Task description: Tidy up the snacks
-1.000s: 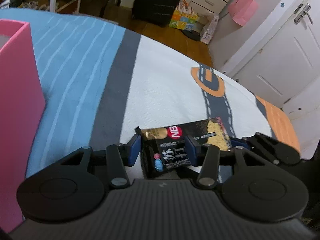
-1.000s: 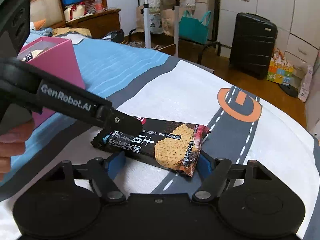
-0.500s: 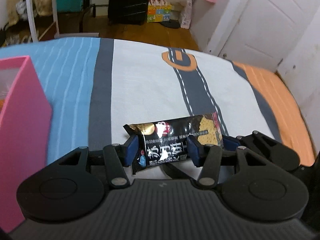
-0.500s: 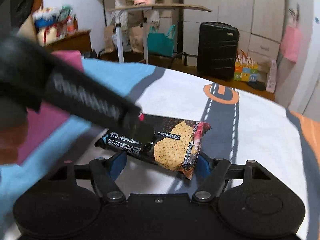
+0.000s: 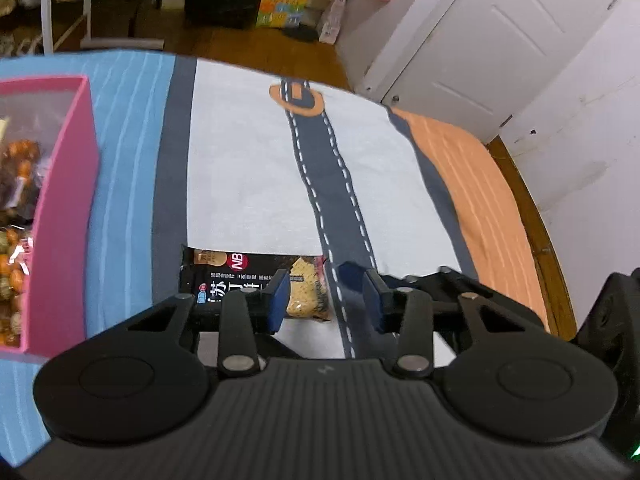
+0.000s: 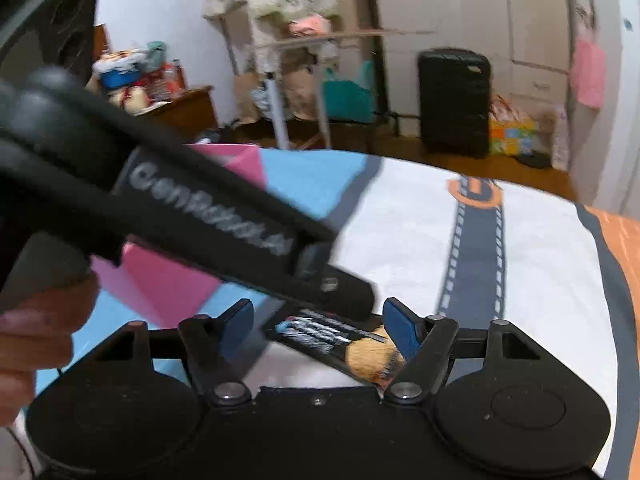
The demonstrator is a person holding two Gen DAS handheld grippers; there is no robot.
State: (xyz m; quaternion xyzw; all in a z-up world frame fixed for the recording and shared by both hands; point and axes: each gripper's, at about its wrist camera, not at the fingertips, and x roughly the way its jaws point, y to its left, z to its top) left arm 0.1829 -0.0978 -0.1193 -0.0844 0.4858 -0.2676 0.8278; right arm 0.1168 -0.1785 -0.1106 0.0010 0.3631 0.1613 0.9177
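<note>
A black cracker packet (image 5: 244, 276) lies flat on the bed cover, partly under my left gripper's left finger. My left gripper (image 5: 326, 294) is open and empty, with the packet's right end just left of the gap. In the right wrist view the same packet (image 6: 340, 340) lies between the fingers of my open right gripper (image 6: 320, 328), not clamped. The left gripper's black body (image 6: 192, 208) crosses that view above the packet. A pink box (image 5: 64, 216) with bagged snacks (image 5: 12, 200) stands at the left.
The bed cover (image 5: 248, 168) has blue stripes, a white field, a grey road print and an orange band at the right. Beyond the bed edge are a black suitcase (image 6: 454, 100), a folding table (image 6: 304, 80), a white door (image 5: 480, 32) and wood floor.
My left gripper let go of the packet, opened wider and shifted right. The packet now lies on the cover. My right gripper moved closer over it. The pink box's contents came into view.
</note>
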